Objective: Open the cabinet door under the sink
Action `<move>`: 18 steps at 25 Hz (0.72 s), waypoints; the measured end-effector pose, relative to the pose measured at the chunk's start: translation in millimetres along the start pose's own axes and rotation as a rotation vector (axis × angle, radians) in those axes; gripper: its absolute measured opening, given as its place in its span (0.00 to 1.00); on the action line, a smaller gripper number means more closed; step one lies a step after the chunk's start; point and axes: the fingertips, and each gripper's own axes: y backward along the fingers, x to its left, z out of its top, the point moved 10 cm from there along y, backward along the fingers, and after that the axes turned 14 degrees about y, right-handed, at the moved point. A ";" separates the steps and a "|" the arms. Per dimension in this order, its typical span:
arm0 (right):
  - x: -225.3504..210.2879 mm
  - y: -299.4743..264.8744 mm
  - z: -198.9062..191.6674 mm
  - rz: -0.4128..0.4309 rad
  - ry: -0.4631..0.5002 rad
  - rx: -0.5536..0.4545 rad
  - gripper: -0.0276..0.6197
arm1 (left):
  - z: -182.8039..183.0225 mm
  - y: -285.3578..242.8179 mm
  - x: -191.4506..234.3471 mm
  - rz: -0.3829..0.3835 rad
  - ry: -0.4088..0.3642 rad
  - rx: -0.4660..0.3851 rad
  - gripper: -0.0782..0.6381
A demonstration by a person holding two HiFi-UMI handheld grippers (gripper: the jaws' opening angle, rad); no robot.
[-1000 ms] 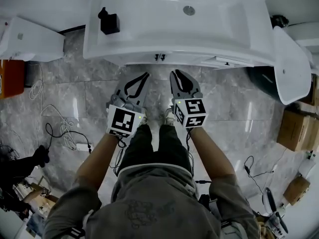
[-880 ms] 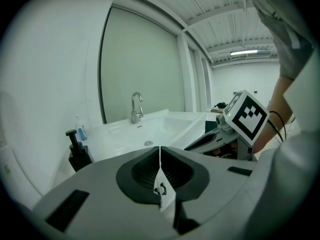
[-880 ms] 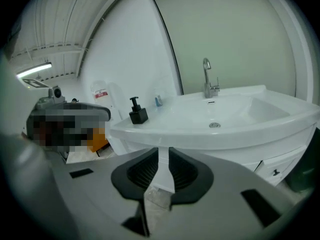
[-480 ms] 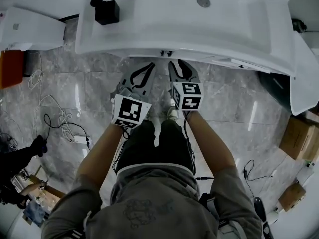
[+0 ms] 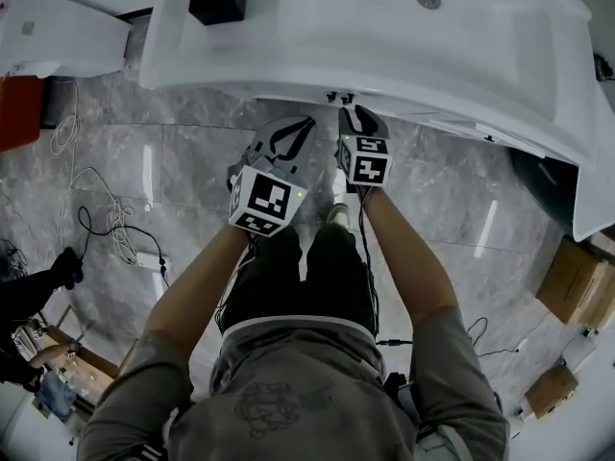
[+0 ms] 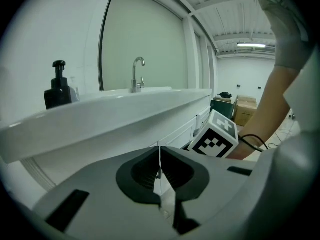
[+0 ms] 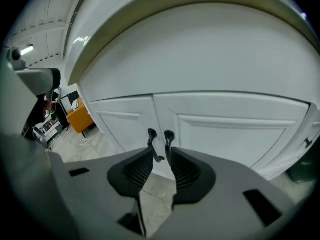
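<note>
Cabinet doors (image 7: 235,129) under the sink (image 5: 288,77) are both shut. They meet at a centre seam where two black handles (image 7: 168,135) stand side by side. The right gripper (image 7: 160,156) is aimed straight at that pair, its jaws parted with nothing between them (the handles lie just beyond the tips, apparently untouched). That stance suits closing on one handle as the next move. In the head view it reaches forward and low, beneath the basin's front edge, since the handles sit tucked under the overhang. The left gripper (image 6: 159,170) has its jaws pressed together on nothing. It points up past the rim toward the faucet (image 6: 136,74) and the soap bottle (image 6: 58,90), and seems held just beside the other simply to leave it room. Which of the two doors is meant cannot be told.
</note>
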 end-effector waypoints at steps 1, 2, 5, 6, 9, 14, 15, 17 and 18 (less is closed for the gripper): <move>-0.8 -5.0 -2.9 0.006 -0.004 0.000 0.22 | -4.8 -4.9 0.6 -0.002 0.010 0.006 0.14; -2.8 -9.7 -4.4 0.010 -0.006 -0.005 0.22 | -9.3 -10.3 1.5 -0.002 0.024 0.015 0.14; -9.7 -23.7 -4.5 -0.012 0.005 -0.010 0.21 | -21.3 -23.7 8.2 -0.002 0.083 0.039 0.14; -11.0 -28.1 -4.9 -0.018 0.008 -0.009 0.21 | -24.7 -26.1 10.8 -0.002 0.098 0.042 0.14; -11.9 -38.2 -6.2 -0.020 0.019 -0.011 0.19 | -31.9 -28.3 15.6 0.002 0.111 0.051 0.14; -9.4 -40.0 -5.7 -0.031 0.011 -0.024 0.14 | -34.1 -18.4 14.2 -0.008 0.110 0.076 0.14; -7.6 -39.1 -4.4 -0.033 0.022 -0.018 0.13 | -33.7 -15.8 15.0 -0.004 0.114 0.077 0.14; -6.5 -36.5 -4.8 -0.033 0.026 -0.010 0.13 | -32.5 -12.7 16.0 -0.002 0.125 0.081 0.14; -6.6 -34.3 -7.2 -0.033 0.020 -0.008 0.13 | -31.9 -12.2 15.9 -0.007 0.131 0.082 0.14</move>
